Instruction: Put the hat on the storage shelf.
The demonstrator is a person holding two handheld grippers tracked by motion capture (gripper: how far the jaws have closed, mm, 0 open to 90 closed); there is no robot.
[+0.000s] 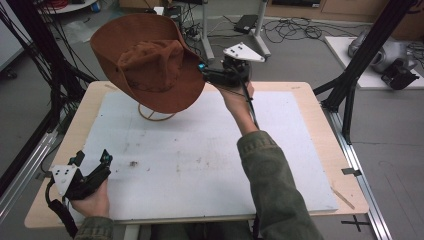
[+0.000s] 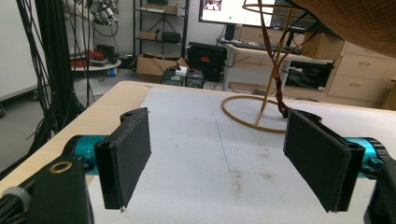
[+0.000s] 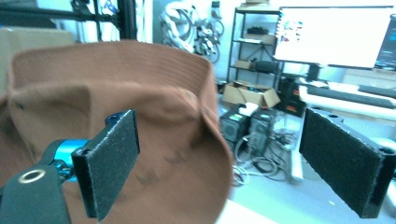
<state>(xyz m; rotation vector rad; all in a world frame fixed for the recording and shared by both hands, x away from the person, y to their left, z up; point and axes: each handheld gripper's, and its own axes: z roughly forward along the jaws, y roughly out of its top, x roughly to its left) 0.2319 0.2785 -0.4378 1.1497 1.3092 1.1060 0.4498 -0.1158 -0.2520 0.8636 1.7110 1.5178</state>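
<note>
The table [image 1: 310,100] is being covered w/ a big white mat [image 1: 200,155], prob to give a plain, wipeable work surface; a few dark smudges are showing on it.

Next biggest: the brown hat [image 1: 150,62]. It's being perched on top of a thin wire stand [image 2: 268,100] near the far-left part of the mat, tilted w/ the crown facing the high cam. The stand's round base ring is lying flat on the mat, so the hat is being kept up off the surface, prob so the brim is left free to be reached from the side.

The right gripper [image 1: 206,75] is being held up at the hat's right brim edge, arm stretched fwd across the table. In the right gripper view [image 3: 219,163] the jaws are being kept wide apart, w/ the brim sitting just by the left jaw, mostly outside the gap. Nothing is being clamped. Whether a pad is touching the brim can't be told, the hat is blurred. Looks like a brim grab or a release, no way of saying which.

The left gripper [image 1: 92,162] is being parked low at the near-left corner of the table, well apart from the hat. Its jaws [image 2: 217,158] are also being held apart, empty, aimed toward the stand base. Prob just being kept out of the way.
</note>
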